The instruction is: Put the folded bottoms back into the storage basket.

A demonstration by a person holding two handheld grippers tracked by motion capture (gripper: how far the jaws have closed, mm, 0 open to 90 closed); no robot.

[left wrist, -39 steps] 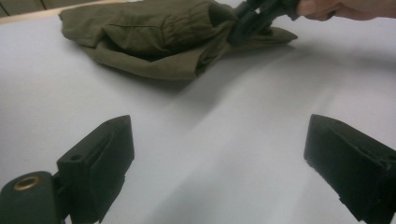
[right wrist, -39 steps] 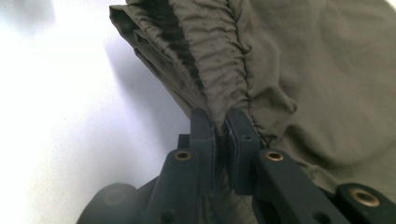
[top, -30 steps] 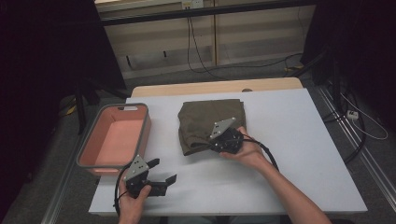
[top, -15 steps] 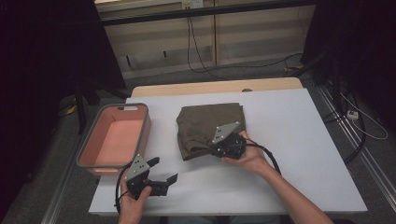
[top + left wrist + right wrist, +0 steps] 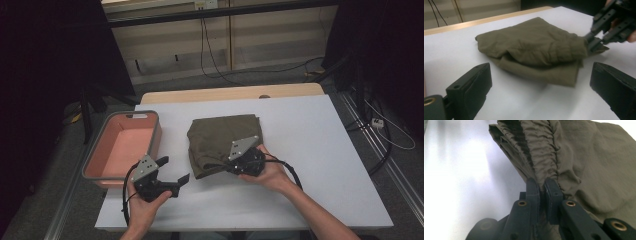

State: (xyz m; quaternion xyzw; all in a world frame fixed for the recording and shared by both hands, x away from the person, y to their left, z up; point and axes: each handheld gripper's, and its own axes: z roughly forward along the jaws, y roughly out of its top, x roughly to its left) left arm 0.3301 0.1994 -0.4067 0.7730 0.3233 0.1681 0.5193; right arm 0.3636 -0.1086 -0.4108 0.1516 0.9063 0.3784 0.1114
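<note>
The right tool (image 5: 231,165) is gripping the gathered edge of the folded olive-green fabric garment (image 5: 220,140) at the white worktop's (image 5: 310,150) centre, while the left tool (image 5: 172,172), jaws having just been opening and holding nothing, is waiting near the front edge beside the still unfilled pink plastic bin (image 5: 97,172).

A white bench (image 5: 310,150) with a strip of pale wood (image 5: 225,93) along its far edge. A pink rectangular bin (image 5: 120,147) with a grey rim sits at the bench's left edge, overhanging it slightly. Beyond the bench, black cables (image 5: 215,55) hang down a beige wall and trail across a grey floor (image 5: 200,85). A white plug (image 5: 377,123) lies on the floor at right.
</note>
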